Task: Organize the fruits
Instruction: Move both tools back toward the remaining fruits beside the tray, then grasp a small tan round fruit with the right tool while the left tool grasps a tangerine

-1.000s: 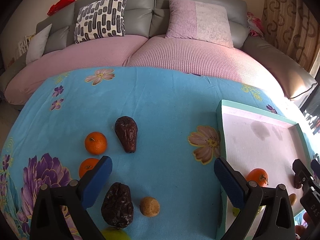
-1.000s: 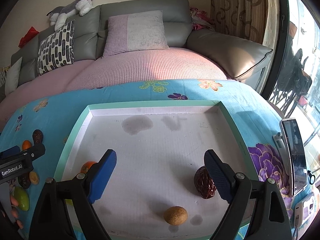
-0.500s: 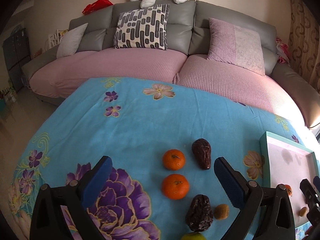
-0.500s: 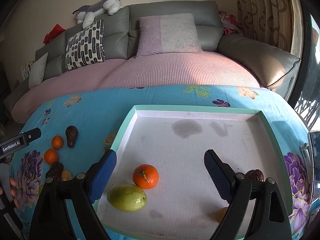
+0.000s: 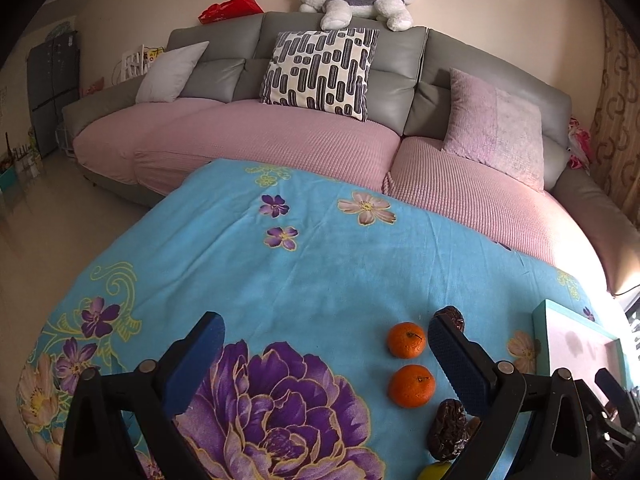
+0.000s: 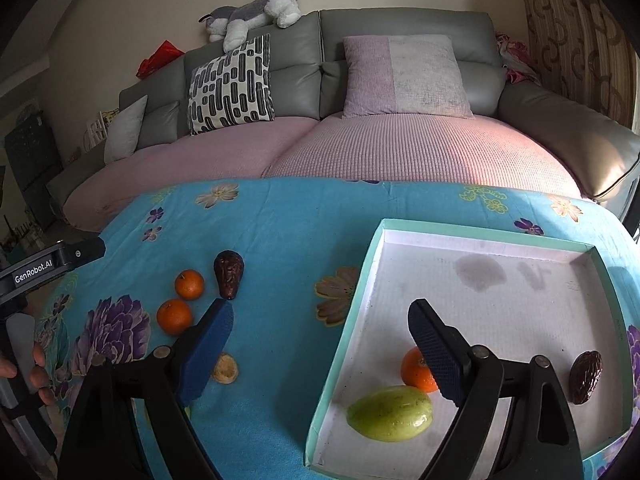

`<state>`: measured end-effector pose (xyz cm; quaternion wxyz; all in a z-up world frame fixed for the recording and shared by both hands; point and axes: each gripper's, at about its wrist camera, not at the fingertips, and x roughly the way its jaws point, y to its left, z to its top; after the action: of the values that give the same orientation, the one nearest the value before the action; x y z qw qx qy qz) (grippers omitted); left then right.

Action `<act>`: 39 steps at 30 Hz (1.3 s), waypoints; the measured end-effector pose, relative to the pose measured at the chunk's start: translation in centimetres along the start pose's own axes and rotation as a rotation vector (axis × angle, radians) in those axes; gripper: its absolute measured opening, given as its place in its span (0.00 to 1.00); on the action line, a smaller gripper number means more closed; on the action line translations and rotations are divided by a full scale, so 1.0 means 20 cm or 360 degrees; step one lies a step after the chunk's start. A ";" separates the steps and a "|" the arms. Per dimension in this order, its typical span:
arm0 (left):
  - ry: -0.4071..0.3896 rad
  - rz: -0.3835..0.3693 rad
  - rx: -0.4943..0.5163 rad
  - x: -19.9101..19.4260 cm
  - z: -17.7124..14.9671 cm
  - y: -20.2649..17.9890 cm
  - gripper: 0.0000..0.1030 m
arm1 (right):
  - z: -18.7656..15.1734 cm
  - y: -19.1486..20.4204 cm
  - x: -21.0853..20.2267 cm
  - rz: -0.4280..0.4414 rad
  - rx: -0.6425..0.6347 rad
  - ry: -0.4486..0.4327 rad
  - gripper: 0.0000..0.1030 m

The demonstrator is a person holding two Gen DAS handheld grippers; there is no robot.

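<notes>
On the blue floral tablecloth [image 5: 328,272], two oranges [image 5: 406,340], two dark dried fruits [image 6: 228,274] and a small tan fruit [image 6: 225,367] lie loose; the mint-rimmed tray [image 6: 352,320] holds an orange [image 6: 416,370], a green mango [image 6: 390,412] and a dark fruit [image 6: 585,376]. Left gripper [image 5: 324,364] and right gripper [image 6: 320,344]: both spread wide, holding nothing

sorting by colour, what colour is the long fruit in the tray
Yellow-green fruit, clearest in the right wrist view.

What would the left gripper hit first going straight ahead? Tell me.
Probably only the blue floral cloth; no fruit lies between the left gripper's open fingers. The oranges sit right of its line. Depth is uncertain.
</notes>
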<state>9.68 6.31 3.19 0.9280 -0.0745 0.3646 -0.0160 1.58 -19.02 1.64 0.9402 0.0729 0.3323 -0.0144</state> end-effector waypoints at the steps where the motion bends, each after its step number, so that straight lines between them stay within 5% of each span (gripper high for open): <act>1: 0.0002 -0.0012 -0.0014 0.00 0.00 0.02 1.00 | 0.00 0.02 0.00 0.0000 -0.0005 -0.0001 0.87; 6: 0.0015 -0.0056 -0.0033 0.00 0.01 0.04 1.00 | -0.01 0.09 0.04 0.0034 -0.0039 0.0014 0.86; 10: 0.0068 -0.0135 -0.0056 0.03 0.00 0.04 0.99 | -0.02 0.13 0.07 0.0073 -0.0053 0.0070 0.70; 13: 0.0127 -0.0203 -0.0068 0.07 -0.01 0.01 0.99 | -0.04 0.16 0.11 0.0078 -0.0070 0.0128 0.69; 21: 0.0362 -0.0363 -0.0041 0.26 -0.10 -0.10 0.88 | -0.13 0.24 0.22 0.0128 -0.0159 0.0325 0.55; 28: 0.0535 -0.0426 -0.0032 0.39 -0.19 -0.16 0.63 | -0.18 0.32 0.27 0.0200 -0.0231 0.0419 0.42; 32: 0.0560 -0.0484 -0.0029 0.40 -0.20 -0.19 0.51 | -0.20 0.35 0.27 0.0235 -0.0262 0.0435 0.30; 39: 0.0572 -0.0508 -0.0042 0.40 -0.20 -0.19 0.48 | -0.22 0.35 0.29 0.0240 -0.0268 0.0485 0.24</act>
<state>12.95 1.40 -4.63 0.8328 -0.1393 0.5078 -0.1709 3.88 -11.27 -4.36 0.8803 0.0199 0.4644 0.0954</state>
